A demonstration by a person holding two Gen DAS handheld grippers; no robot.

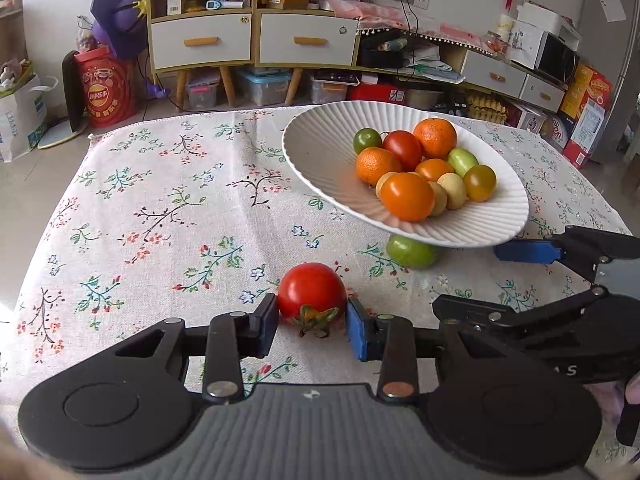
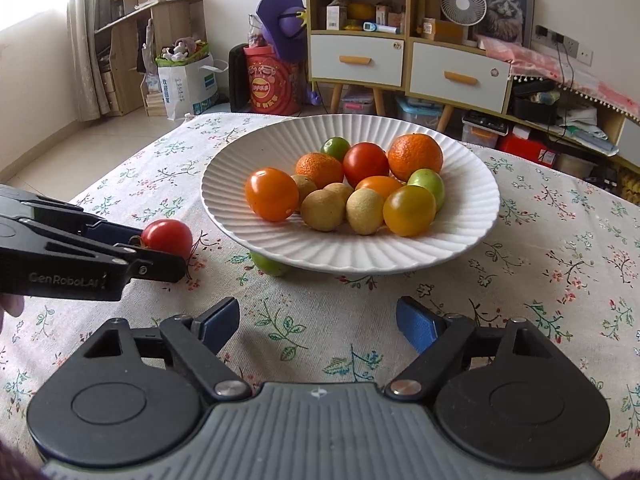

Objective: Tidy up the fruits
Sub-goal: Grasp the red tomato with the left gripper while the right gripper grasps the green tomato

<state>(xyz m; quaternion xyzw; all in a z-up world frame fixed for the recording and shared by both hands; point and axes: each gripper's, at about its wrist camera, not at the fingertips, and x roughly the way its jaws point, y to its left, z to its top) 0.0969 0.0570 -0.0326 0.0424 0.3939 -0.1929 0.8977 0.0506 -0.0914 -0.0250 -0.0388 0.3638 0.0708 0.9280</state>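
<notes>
1. Tablecloth [image 2: 160, 184], floral, covers the table; cabinet [image 2: 400, 68] with drawers stands behind.
2. Left gripper [image 1: 312, 322] pinches a red tomato [image 1: 312, 288] resting on the cloth.
3. Right gripper [image 2: 318, 320] fingers spread, holding nothing.
4. White plate [image 2: 460, 236] carries mixed fruit; a green fruit [image 2: 272, 266] lies at its edge.

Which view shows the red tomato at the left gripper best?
The left wrist view: the red tomato sits whole between the left gripper's pads, calyx visible. In the right wrist view the tomato is smaller and partly hidden behind that gripper's fingers.
</notes>
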